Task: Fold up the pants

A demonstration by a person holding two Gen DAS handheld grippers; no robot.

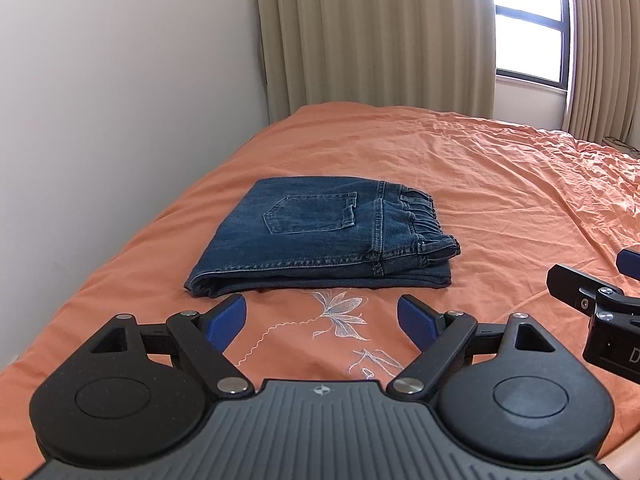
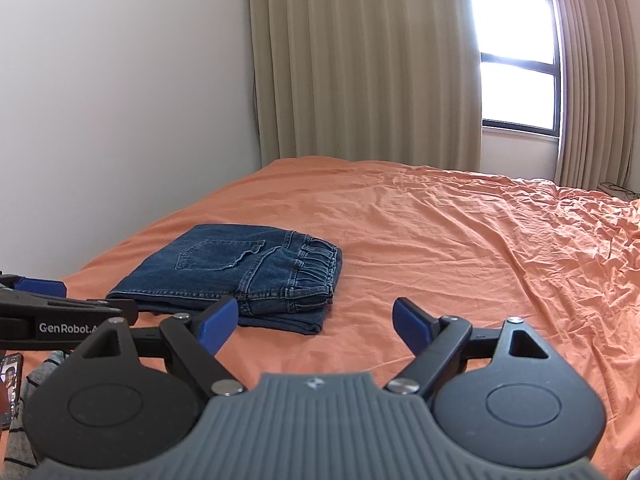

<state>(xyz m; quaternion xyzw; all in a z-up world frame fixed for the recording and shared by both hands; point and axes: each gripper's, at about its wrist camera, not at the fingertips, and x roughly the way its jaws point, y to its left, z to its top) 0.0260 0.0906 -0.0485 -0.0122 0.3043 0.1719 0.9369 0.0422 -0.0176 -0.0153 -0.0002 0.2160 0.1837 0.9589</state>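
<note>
Blue denim pants (image 1: 320, 236) lie folded into a compact rectangle on the orange bedsheet (image 1: 480, 184), back pocket up, elastic waistband to the right. My left gripper (image 1: 320, 314) is open and empty, hovering just short of the pants' near edge. The right gripper's body shows at the right edge of the left wrist view (image 1: 600, 308). In the right wrist view the pants (image 2: 236, 276) lie ahead and to the left. My right gripper (image 2: 314, 314) is open and empty above the sheet, to the right of the pants. The left gripper's body (image 2: 60, 312) shows at the left.
A white wall (image 1: 120, 80) runs along the bed's left side. Beige curtains (image 1: 376, 36) and a window (image 1: 528, 40) stand behind the bed. White flower embroidery (image 1: 340, 312) marks the sheet. A phone (image 2: 10, 388) and striped cloth (image 2: 24, 432) sit at lower left.
</note>
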